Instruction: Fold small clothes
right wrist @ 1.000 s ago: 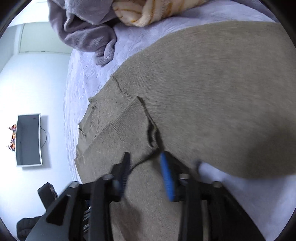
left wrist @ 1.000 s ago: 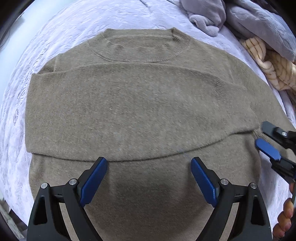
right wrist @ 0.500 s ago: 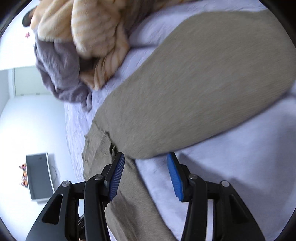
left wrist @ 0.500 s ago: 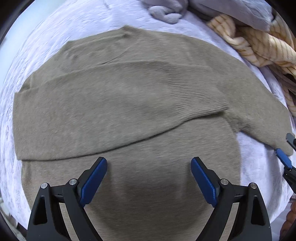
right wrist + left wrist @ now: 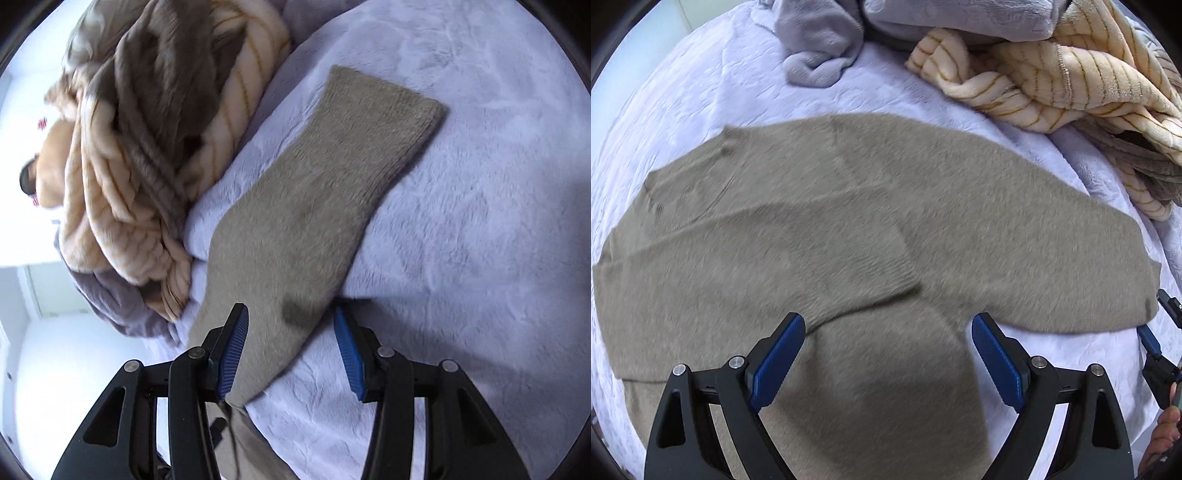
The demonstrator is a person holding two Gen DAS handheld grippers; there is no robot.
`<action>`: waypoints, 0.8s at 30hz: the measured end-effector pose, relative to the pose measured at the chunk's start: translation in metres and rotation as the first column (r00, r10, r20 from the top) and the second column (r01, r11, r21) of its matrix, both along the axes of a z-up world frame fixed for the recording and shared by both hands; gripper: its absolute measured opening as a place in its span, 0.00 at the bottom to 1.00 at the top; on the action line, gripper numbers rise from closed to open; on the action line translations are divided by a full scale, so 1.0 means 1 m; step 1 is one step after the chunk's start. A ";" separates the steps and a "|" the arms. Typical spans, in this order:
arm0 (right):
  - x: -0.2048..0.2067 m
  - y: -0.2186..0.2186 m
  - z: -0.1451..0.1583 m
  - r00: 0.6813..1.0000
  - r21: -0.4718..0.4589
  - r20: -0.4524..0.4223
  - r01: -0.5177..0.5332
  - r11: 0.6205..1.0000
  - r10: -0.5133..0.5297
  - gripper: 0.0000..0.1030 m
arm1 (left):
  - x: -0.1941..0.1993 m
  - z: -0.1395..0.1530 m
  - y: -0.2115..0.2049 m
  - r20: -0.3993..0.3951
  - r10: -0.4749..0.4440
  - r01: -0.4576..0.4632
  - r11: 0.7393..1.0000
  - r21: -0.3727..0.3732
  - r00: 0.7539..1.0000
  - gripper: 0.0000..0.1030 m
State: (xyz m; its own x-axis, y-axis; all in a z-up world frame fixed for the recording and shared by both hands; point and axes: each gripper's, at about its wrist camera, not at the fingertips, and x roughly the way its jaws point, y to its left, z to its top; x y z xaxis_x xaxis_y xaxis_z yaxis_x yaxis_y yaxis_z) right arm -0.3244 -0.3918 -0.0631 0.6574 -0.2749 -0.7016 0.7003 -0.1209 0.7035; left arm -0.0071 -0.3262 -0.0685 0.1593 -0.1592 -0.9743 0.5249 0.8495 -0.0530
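A taupe knit sweater lies flat on the lilac bedspread. One sleeve is folded across its body; the other sleeve stretches out to the right. My left gripper is open and empty, just above the sweater's lower body. In the right wrist view the outstretched sleeve runs away from me to its cuff. My right gripper is open, with the sleeve lying between its fingers. It also shows at the right edge of the left wrist view, beside the cuff.
A cream striped blanket and a grey fleece are heaped at the far side of the bed. In the right wrist view the same heap lies left of the sleeve. Bare bedspread lies right of it.
Both grippers have swung right along the sweater. The right gripper moved from the armpit out along the outstretched sleeve, now showing its cuff. Both stayed open.
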 end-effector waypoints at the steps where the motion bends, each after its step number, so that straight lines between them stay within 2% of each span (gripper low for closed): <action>1: -0.001 -0.003 -0.002 0.999 0.001 0.032 0.017 1.000 -0.017 0.51 | 0.007 0.003 0.006 0.003 0.001 -0.001 1.000 -0.002 1.000 0.89; 5: 0.002 -0.011 -0.006 0.991 0.018 0.129 0.044 0.999 -0.046 0.51 | 0.018 0.000 -0.016 0.019 0.006 -0.006 1.000 -0.001 1.000 0.89; 6: 0.004 -0.012 -0.007 0.986 0.021 0.158 0.046 0.999 -0.049 0.48 | 0.019 -0.002 -0.019 0.020 0.002 -0.002 1.000 0.003 1.000 0.89; 7: 0.006 -0.013 -0.007 0.981 0.019 0.188 0.046 0.999 -0.049 0.43 | 0.021 -0.005 -0.022 0.018 -0.004 0.003 1.000 0.010 1.000 0.89; 8: 0.010 -0.014 -0.007 0.975 0.019 0.216 0.040 0.999 -0.043 0.23 | 0.022 -0.009 -0.018 0.012 -0.007 0.007 1.000 0.014 1.000 0.89; 9: 0.014 -0.016 -0.006 0.971 0.017 0.237 0.027 0.999 -0.030 0.12 | 0.023 -0.014 -0.020 0.001 -0.009 0.009 1.000 0.018 1.000 0.89; 12: 0.022 -0.015 0.000 0.960 -0.005 0.281 -0.004 1.000 0.005 0.10 | 0.026 -0.021 -0.016 -0.013 -0.007 0.007 1.000 0.024 1.000 0.89; 13: 0.035 -0.016 0.010 0.948 -0.038 0.313 -0.046 0.998 0.055 0.10 | 0.026 -0.023 -0.003 -0.011 -0.005 0.006 1.000 0.021 1.000 0.89; 17: 0.068 -0.016 0.029 0.934 -0.107 0.312 -0.146 0.983 0.173 0.10 | 0.030 -0.015 0.021 -0.007 0.024 -0.024 1.000 -0.019 1.000 0.89; 18: 0.099 -0.013 0.043 0.920 -0.156 0.280 -0.237 0.959 0.273 0.10 | 0.032 -0.012 0.030 -0.002 0.036 -0.036 0.999 -0.029 0.999 0.89; 19: 0.099 -0.013 0.043 0.920 -0.156 0.280 -0.237 0.959 0.273 0.10 | 0.039 -0.012 0.037 0.002 0.047 -0.046 0.998 -0.035 0.999 0.89; 21: 0.133 -0.006 0.053 0.897 -0.193 0.246 -0.326 0.925 0.368 0.10 | 0.045 -0.008 0.056 0.018 0.076 -0.076 0.996 -0.038 0.997 0.89; 24: 0.195 0.013 0.063 0.835 -0.239 0.191 -0.470 0.849 0.516 0.10 | 0.056 -0.002 0.086 0.048 0.122 -0.120 0.992 -0.032 0.991 0.89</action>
